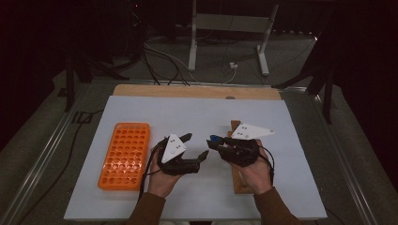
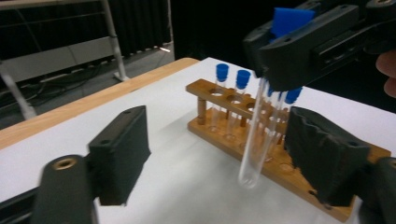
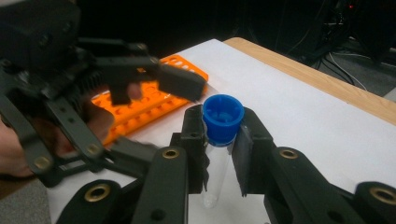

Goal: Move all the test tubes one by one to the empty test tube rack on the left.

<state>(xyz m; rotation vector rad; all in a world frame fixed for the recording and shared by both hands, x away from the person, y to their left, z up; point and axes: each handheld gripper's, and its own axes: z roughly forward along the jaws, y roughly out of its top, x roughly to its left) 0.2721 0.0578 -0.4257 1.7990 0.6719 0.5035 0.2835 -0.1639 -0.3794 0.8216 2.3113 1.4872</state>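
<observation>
White sheeting covers the counter (image 1: pixel 197 117) I am working over, with a bare wooden strip along its far edge. On my left gripper's outer side, well apart from it, lies the orange rack (image 1: pixel 125 154), flat and full of round holes. Beneath my right gripper stands the wooden rack (image 2: pixel 233 122); in the left gripper view I see two blue-capped tubes (image 2: pixel 221 95) upright in its holes, and more blue caps behind the tube I carry.

My right gripper (image 3: pixel 223 140) is clamped narrow on a clear test tube (image 3: pixel 215 172), the jaws pinching it just under its blue cap (image 3: pixel 222 116). The tube hangs free of the wooden rack, tilted, its rounded bottom above the white sheet, as the left gripper view shows.

My left gripper (image 2: pixel 219 156) faces the right one at close range, jaws apart. No earlier look is at hand, so I report only this: the tube's lower end sits between those two black jaws, nearer the right-hand one, and I see no pad pressing on the glass. Both grippers hover close together between the two racks in the high view.
</observation>
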